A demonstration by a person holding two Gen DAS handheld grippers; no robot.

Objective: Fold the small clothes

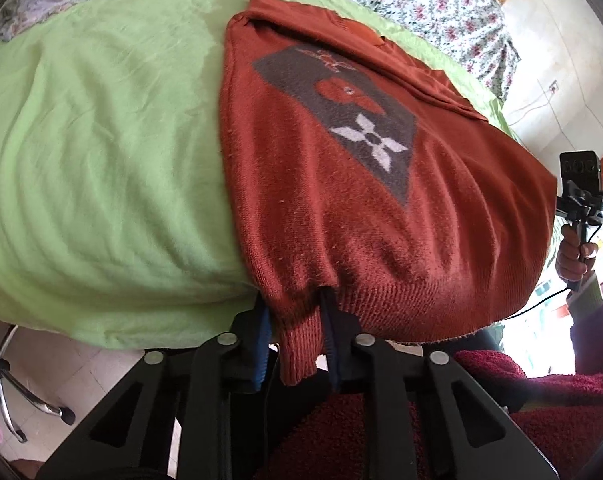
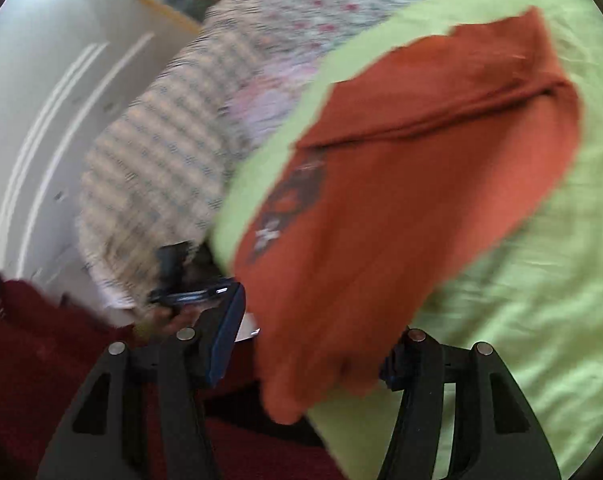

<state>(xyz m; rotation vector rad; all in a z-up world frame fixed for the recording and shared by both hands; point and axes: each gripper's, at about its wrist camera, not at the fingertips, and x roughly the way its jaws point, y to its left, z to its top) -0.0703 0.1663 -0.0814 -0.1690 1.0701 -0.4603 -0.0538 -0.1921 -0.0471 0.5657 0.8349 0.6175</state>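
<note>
A smooth lime-green sheet [image 1: 101, 152] covers the table, wrinkled in soft ridges to the left of the sweater [image 1: 341, 184]. The sweater, a rust-orange knit with a grey diamond patch and a white four-petal flower, lies on the sheet with its ribbed hem hanging over the near edge. Its sides look already turned inward, so the folding seems partly done; the lengthwise fold appears to be left. The left tongs [image 1: 297, 344] are clenched on the ribbed hem corner. To the right of the sweater, the right tongs [image 2: 305, 354] stand spread wide, with the hem draped between the fingers but not pinched, though blur softens that view.
</note>
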